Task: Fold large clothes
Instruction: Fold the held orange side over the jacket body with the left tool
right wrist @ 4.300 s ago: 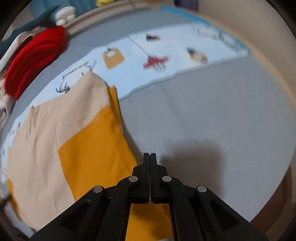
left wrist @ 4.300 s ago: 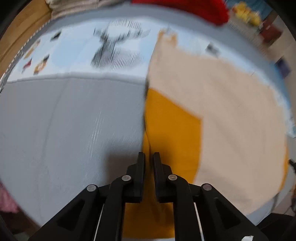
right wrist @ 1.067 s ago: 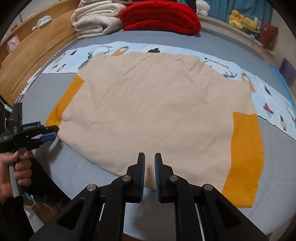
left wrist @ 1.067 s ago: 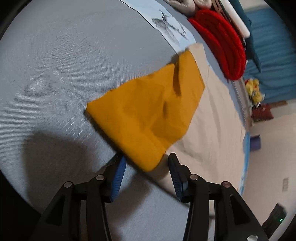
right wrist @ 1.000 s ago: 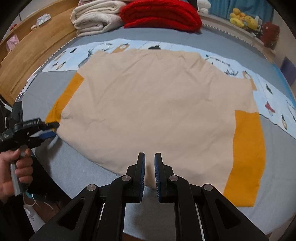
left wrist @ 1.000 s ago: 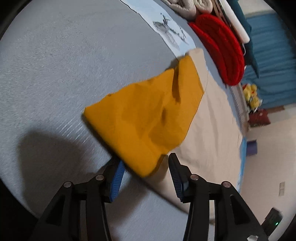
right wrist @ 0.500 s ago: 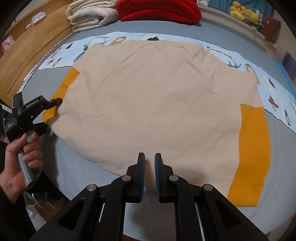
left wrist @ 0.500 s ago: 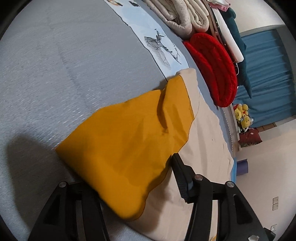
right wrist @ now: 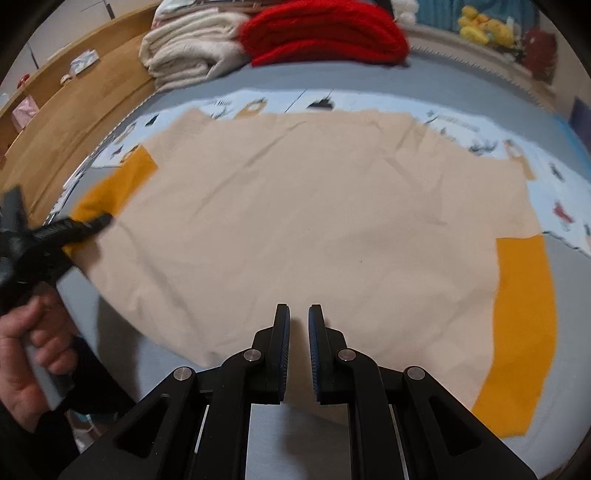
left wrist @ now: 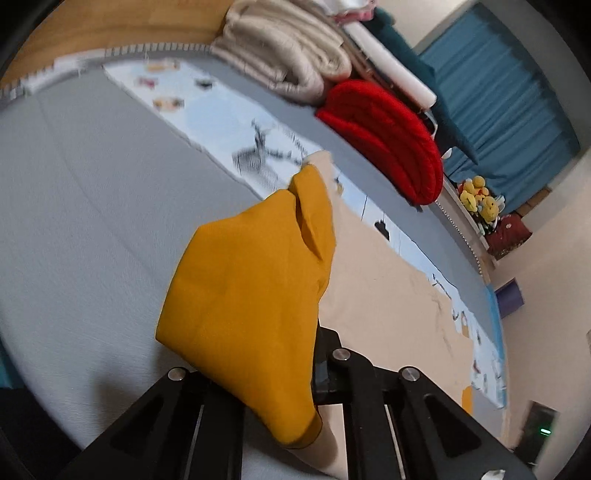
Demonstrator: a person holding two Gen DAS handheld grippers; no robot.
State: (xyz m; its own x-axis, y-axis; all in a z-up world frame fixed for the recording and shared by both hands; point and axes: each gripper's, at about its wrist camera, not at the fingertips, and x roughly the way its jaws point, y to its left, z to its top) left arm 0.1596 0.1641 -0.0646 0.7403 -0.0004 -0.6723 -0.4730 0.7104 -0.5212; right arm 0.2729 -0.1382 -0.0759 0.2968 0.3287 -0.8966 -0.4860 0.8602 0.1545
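Shirt [right wrist: 314, 229], beige body with mustard sleeves, spread flat on grey bed [right wrist: 565, 332]. Upper edge overlaps pale blue printed cloth [right wrist: 461, 125] that runs across the bed.

Left sleeve [left wrist: 255, 295]: lifted off the bed, draped over the left gripper [left wrist: 280, 365] and hiding the finger ends in the left wrist view. Jaws closing, sleeve fabric between them; cuff hangs below the grip. In the right wrist view the same gripper [right wrist: 92, 225] shows at the left edge, pinching the mustard cloth, a hand [right wrist: 33, 350] wrapped round its handle. That part of the picture is blurred.

Right sleeve [right wrist: 524, 325]: flat on the bed at the right side, untouched.

Right gripper [right wrist: 299, 350]: over the near hem of the shirt, pointing down at it. Jaws nearly together, a narrow slit between them, nothing in the slit. Whether the tips touch the cloth, cannot tell.

Far side of bed: folded red blanket [right wrist: 325, 29] beside a stack of cream blankets [right wrist: 192, 51], both against a wooden headboard [right wrist: 85, 107]. Yellow plush toys [right wrist: 484, 26] at the far right corner. Blue curtain [left wrist: 517, 96] behind, seen from the left wrist.
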